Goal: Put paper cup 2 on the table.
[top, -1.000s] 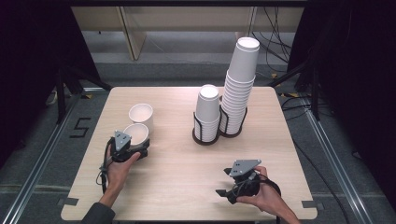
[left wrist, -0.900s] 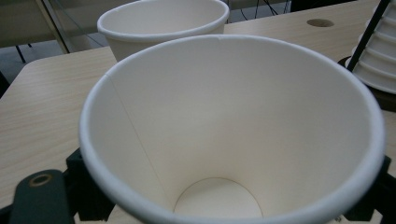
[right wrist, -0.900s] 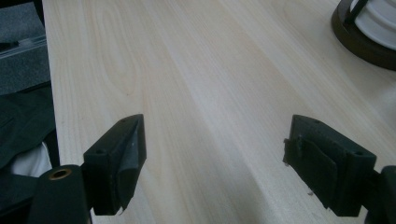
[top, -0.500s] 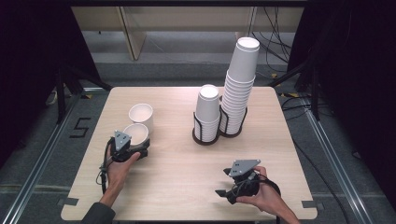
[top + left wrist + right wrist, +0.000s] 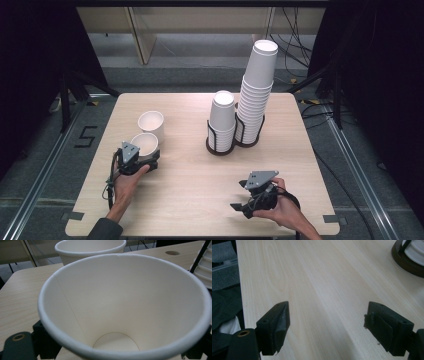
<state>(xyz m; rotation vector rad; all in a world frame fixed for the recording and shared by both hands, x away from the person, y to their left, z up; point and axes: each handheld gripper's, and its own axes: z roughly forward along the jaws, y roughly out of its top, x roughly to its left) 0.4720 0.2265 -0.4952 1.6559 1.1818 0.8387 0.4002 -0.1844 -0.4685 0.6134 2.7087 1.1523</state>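
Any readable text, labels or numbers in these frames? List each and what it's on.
"5": black numeral marked on the grey floor left of the light wooden table, seen in the high view.
White paper cups, loose and stacked in the black wire holders: plain, no print in the frames.
Black two-jaw grippers, left and right: no legible marking.

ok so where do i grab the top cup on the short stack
Take the top cup by its bare upper wall: it sits upside down, nested, so only that band is free. Bring the open right gripper in level from the person's side, since the tall stack crowds its right.
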